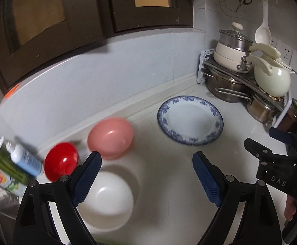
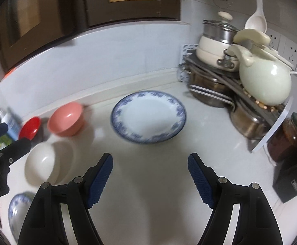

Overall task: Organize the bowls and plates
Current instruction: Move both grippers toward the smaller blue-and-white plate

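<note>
Both grippers, left gripper [image 1: 146, 159] and right gripper [image 2: 150, 161], spread empty; left of the blue-rimmed plate [image 2: 148, 116], a patterned bowl [image 2: 17, 210] sits half-hidden.

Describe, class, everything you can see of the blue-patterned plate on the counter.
The blue-patterned plate is round and white, seemingly glazed ceramic, with a blue floral band around its broad rim and a plain shallow centre. It lies flat, right way up and empty on the white counter, apart from the bowls and pot rack. Nothing else touches it.

Bowls [image 1: 110, 137] left of plate [image 1: 190, 120]
</note>
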Demonstrator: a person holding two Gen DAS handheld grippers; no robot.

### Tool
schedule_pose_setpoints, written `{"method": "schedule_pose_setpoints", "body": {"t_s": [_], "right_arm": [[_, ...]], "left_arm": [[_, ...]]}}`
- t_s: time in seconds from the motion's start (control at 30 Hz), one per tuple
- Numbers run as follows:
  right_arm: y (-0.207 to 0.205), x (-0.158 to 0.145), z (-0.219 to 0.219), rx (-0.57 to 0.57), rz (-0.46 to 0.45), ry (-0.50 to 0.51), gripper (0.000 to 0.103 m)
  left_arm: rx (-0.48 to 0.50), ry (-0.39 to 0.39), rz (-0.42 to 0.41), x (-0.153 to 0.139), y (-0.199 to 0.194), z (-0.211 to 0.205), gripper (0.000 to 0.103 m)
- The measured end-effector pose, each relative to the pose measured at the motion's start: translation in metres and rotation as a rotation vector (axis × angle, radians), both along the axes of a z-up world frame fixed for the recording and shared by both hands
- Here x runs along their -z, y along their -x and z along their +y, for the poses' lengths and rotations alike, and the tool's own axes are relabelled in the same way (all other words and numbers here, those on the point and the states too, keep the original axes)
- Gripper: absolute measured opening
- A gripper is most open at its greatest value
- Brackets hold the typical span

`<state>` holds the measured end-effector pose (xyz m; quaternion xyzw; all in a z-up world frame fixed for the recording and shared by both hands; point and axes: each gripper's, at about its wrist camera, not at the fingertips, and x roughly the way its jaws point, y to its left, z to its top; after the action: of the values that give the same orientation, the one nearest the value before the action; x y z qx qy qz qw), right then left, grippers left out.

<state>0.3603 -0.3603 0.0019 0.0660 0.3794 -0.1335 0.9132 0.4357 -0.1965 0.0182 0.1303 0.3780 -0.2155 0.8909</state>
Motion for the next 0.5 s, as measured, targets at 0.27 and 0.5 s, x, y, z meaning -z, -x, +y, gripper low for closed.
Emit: {"method": "schedule_pose_setpoints", "body": {"t_s": [0.27,0.5], "right_arm": [[-0.043,0.002,-0.033,0.052,0.008,0.024,0.076],[-0.081,0.028,-0.064,0.089,0.025,-0.015,0.076]], "left_arm": [[0.035,-0.012,0.026,0.017,-0.054,-0.037,0.091],[0.022,-0.012,0.083,0.048,-0.098,-0.073,0.089]]}}
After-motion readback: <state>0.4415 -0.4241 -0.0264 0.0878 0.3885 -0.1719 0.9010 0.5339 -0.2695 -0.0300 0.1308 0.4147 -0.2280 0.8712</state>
